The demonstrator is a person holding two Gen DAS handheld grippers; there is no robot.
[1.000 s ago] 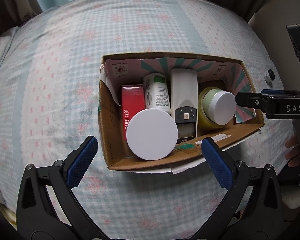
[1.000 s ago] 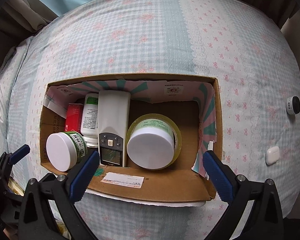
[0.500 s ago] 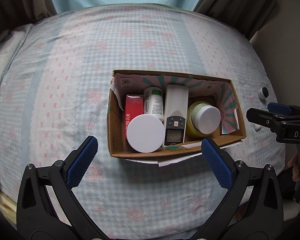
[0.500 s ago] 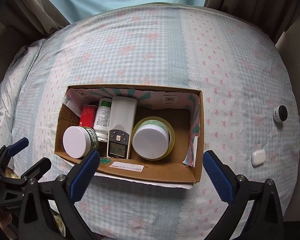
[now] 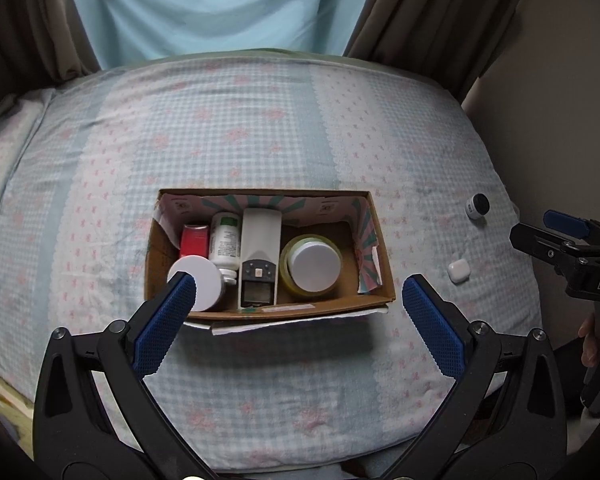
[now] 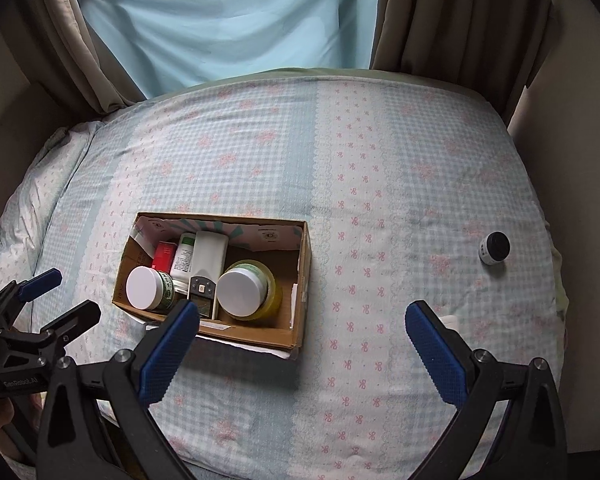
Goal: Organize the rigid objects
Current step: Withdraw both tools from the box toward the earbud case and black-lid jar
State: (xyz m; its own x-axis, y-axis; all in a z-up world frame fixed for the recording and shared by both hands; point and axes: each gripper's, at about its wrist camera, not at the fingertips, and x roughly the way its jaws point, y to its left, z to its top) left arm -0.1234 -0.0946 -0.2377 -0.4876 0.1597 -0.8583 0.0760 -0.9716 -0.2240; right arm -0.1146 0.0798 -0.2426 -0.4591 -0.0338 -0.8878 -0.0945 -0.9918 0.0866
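Cardboard box (image 5: 374,300) near bed's front edge, open-topped, packed from left: white-lidded jar (image 5: 198,282), red carton (image 5: 194,240), white pill bottle (image 5: 225,240), white handset with keypad (image 5: 260,256), tape roll (image 5: 286,272) with second white-lidded jar (image 5: 315,264) seated inside. Right end of box floor bare.

Outside box, toward bed's right edge: white earbud case (image 5: 459,271) near front, small black-capped pot (image 5: 477,206) farther back; well apart from box, near each other. In right wrist view, pot (image 6: 494,248) plain to see; earbud case mostly hidden behind right finger.

Judged: both loose items light, rigid, smooth-skinned, likely slippery. Case best taken across flat faces, pot across cylindrical wall. Soft bedding (image 5: 260,128) likely to give under downward pressure.

Left gripper (image 5: 300,292) hovering at box's front edge, fingers wide apart, nothing held. Right gripper (image 6: 302,320) hovering at front of bed, right of box, fingers wide apart, empty. Judged nearest to earbud case, so probable next pick, with bare right end of box as destination.
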